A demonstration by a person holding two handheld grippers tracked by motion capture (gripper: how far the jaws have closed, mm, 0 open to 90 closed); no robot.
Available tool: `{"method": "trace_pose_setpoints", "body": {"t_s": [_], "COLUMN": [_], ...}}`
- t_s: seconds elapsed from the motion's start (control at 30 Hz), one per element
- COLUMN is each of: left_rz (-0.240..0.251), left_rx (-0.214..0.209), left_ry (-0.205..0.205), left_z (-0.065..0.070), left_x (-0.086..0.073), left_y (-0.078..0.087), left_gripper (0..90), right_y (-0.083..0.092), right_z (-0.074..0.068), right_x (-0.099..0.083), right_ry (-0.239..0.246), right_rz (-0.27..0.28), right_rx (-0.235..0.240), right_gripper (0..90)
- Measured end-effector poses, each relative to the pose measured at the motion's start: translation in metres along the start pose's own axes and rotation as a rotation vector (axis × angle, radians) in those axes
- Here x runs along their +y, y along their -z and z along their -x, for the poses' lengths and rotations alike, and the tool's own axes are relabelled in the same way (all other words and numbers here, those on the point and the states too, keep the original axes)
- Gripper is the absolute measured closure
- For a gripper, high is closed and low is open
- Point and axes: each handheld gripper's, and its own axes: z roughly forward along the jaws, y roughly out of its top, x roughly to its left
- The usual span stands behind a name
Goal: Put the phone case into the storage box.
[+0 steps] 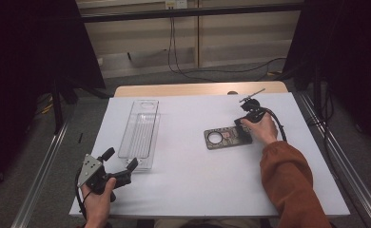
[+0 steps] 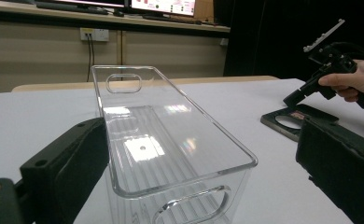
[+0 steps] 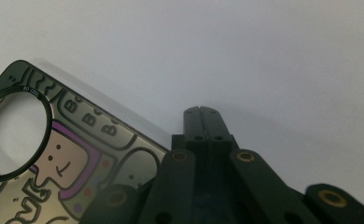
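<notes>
Evidently the work stands near its start. The phone case (image 1: 228, 138), a flat dark piece with a round camera cut-out and a cartoon print, lies flat on the white worktop (image 1: 198, 180), right of centre and well apart from the clear plastic tray (image 1: 140, 134). The right tongs (image 1: 243, 124) rest at the case's right-hand end with their jaws pressed together; in the right gripper view the closed tips (image 3: 202, 114) sit over bare white surface just beside the case's edge (image 3: 68, 158), so nothing appears to be pinched between them, though whether they touch the case is hard to judge from that angle. The left tongs (image 1: 122, 161) stand apart near the front left of the worktop, their jaws either side of the tray's near end; in the left gripper view the tray (image 2: 171, 154) rises between the two black jaws, with no pad clearly pressing on its wall. The tray holds nothing. If the aim is to get the case into the tray, then gripping, lifting, carrying and placing all remain.

By count: one phone case, one clear tray, two tongs, one in each hand, and one white worktop.
</notes>
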Motion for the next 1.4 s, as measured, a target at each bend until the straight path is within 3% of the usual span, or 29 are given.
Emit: {"method": "trace_pose_setpoints", "body": {"t_s": [0.27,0.73,0.93,1.0,1.4], "left_rz": [-0.008,-0.008,-0.007,-0.008,-0.01], "left_rx": [-0.006,-0.01,-0.009,-0.009,-0.005], "left_ry": [0.007,0.004,0.003,0.001,-0.003], "left_z": [0.0,0.0,0.001,0.0,0.0], "left_x": [-0.001,-0.001,-0.001,-0.001,-0.001], "left_y": [0.0,0.0,0.0,0.0,0.0], "left_gripper": [2.7,2.7,2.7,2.7,2.7], "right_y": [0.002,0.008,0.01,0.011,0.016], "right_z": [-0.003,-0.001,-0.002,-0.004,-0.002], "right_x": [-0.002,-0.013,-0.015,-0.016,-0.025], "right_ry": [0.037,0.027,0.05,0.03,0.031], "right_rz": [-0.009,0.011,0.011,0.003,0.016], "right_rx": [-0.014,0.014,0.01,0.006,0.005], "right_gripper": [90.0,90.0,90.0,90.0,90.0]}}
